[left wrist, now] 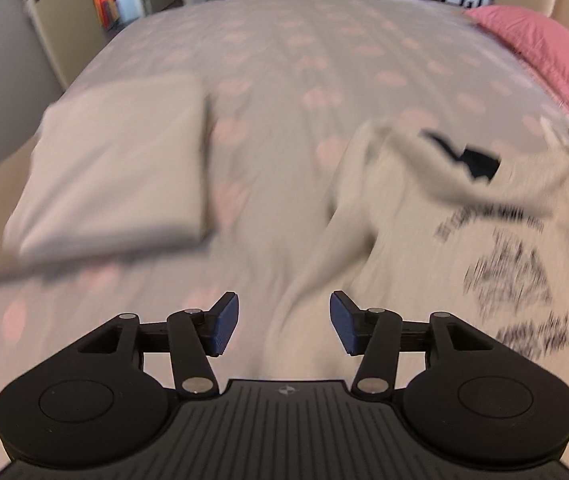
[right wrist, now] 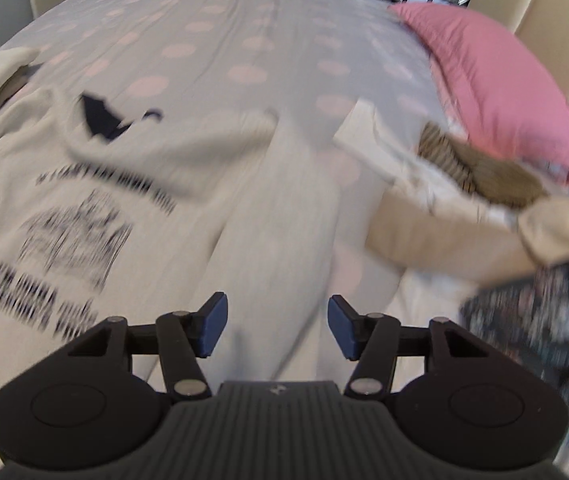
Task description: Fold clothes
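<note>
Both grippers (left wrist: 284, 322) (right wrist: 277, 326) gape empty over rumpled cream sweatshirt (right wrist: 96, 184) (blurred black print).

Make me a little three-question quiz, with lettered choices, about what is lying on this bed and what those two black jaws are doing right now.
1. Where does the folded cream garment lie relative to the printed shirt, seen from the left wrist camera?
A. To its left
B. On top of it
C. Under the pillow

2. What colour is the pillow?
A. Green
B. Pink
C. Black

3. How do the jaws of the left gripper and right gripper stand?
A. Both clamped on the shirt
B. One holds the pillow
C. Both open, holding nothing

Answers:
1. A, the folded piece sits left of the shirt, with bare bedspread between them.
2. B, it is plainly pink at the bed's right side.
3. C, a clear gap shows between each pair of blue pads, with only fabric beyond.
</note>
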A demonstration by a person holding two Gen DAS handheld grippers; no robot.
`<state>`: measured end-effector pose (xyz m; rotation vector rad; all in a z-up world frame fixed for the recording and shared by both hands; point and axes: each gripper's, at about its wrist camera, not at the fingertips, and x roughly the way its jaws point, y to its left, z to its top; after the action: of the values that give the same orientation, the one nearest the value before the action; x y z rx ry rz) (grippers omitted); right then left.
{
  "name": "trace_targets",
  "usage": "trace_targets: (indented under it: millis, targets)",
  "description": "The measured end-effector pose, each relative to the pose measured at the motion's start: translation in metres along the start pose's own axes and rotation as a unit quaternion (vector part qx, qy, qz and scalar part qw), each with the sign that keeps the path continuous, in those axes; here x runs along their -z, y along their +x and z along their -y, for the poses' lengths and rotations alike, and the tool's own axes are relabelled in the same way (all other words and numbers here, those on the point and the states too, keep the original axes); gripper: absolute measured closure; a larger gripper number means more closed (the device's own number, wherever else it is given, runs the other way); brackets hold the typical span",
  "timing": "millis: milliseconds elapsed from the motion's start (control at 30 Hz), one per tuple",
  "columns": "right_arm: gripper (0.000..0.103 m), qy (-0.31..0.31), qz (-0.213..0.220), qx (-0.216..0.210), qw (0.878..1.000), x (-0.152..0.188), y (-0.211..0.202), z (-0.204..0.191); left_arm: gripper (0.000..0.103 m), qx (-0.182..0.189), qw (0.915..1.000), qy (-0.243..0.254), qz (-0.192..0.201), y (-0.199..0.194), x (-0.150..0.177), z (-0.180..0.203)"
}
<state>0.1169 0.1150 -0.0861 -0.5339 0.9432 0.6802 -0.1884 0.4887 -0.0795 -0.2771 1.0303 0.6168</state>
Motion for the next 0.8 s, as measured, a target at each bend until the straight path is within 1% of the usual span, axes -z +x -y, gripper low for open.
trace_targets:
  millis: [67, 133, 200, 267, 333, 400, 433, 500, 600, 633, 667, 700, 733, 767, 800]
  targets:
    - [0.044, 0.005, -0.008, -0.004, 1.0, 0.022, -0.007, -0.001, 0.054, -0.005, 0.9998, -0.018, -0.006, -0.006, 0.023, -0.013]
    - [0.044, 0.016, -0.02, -0.009, 1.0, 0.044, -0.01, -0.002, 0.054, -0.003, 0.9989, -0.045, -0.014, -0.01, 0.044, -0.025]
    - [0.044, 0.029, -0.031, -0.014, 0.999, 0.065, -0.012, -0.002, 0.054, -0.002, 0.9969, -0.073, -0.028, -0.009, 0.063, -0.033]
    - [0.043, 0.037, -0.038, -0.019, 0.998, 0.085, -0.013, -0.004, 0.054, -0.001, 0.9951, -0.089, -0.043, -0.008, 0.081, -0.037]
    - [0.043, 0.04, -0.043, -0.023, 0.998, 0.103, -0.014, -0.01, 0.054, -0.004, 0.9948, -0.089, -0.05, -0.007, 0.096, -0.036]
    - [0.042, 0.052, -0.048, -0.041, 0.997, 0.117, -0.014, -0.014, 0.054, -0.012, 0.9948, -0.082, -0.058, -0.006, 0.11, -0.035]
    - [0.041, 0.057, -0.049, -0.049, 0.996, 0.122, -0.014, -0.018, 0.054, -0.016, 0.9946, -0.081, -0.063, -0.005, 0.116, -0.034]
    - [0.033, 0.058, -0.044, -0.063, 0.995, 0.13, -0.016, -0.027, 0.054, -0.026, 0.9934, -0.084, -0.073, -0.003, 0.126, -0.036]
    - [0.033, 0.029, -0.047, -0.077, 0.996, 0.139, -0.014, -0.049, 0.054, -0.038, 0.991, -0.098, -0.083, -0.001, 0.136, -0.042]
    - [0.034, 0.016, -0.048, -0.073, 0.996, 0.141, -0.012, -0.057, 0.054, -0.04, 0.9901, -0.104, -0.085, -0.001, 0.138, -0.045]
    - [0.039, 0.003, -0.049, -0.065, 0.997, 0.143, -0.008, -0.064, 0.054, -0.042, 0.9894, -0.11, -0.085, -0.001, 0.139, -0.047]
    - [0.058, -0.006, -0.051, -0.054, 0.997, 0.146, -0.004, -0.068, 0.054, -0.044, 0.9888, -0.115, -0.084, -0.002, 0.139, -0.05]
    - [0.069, -0.01, -0.055, -0.043, 0.997, 0.147, 0.001, -0.07, 0.054, -0.045, 0.9884, -0.119, -0.083, -0.003, 0.14, -0.052]
    - [0.082, -0.006, -0.057, -0.039, 0.998, 0.148, 0.004, -0.068, 0.054, -0.045, 0.9882, -0.122, -0.081, -0.004, 0.14, -0.053]
    - [0.086, -0.001, -0.059, -0.037, 0.998, 0.148, 0.007, -0.065, 0.054, -0.044, 0.9882, -0.124, -0.078, -0.006, 0.14, -0.054]
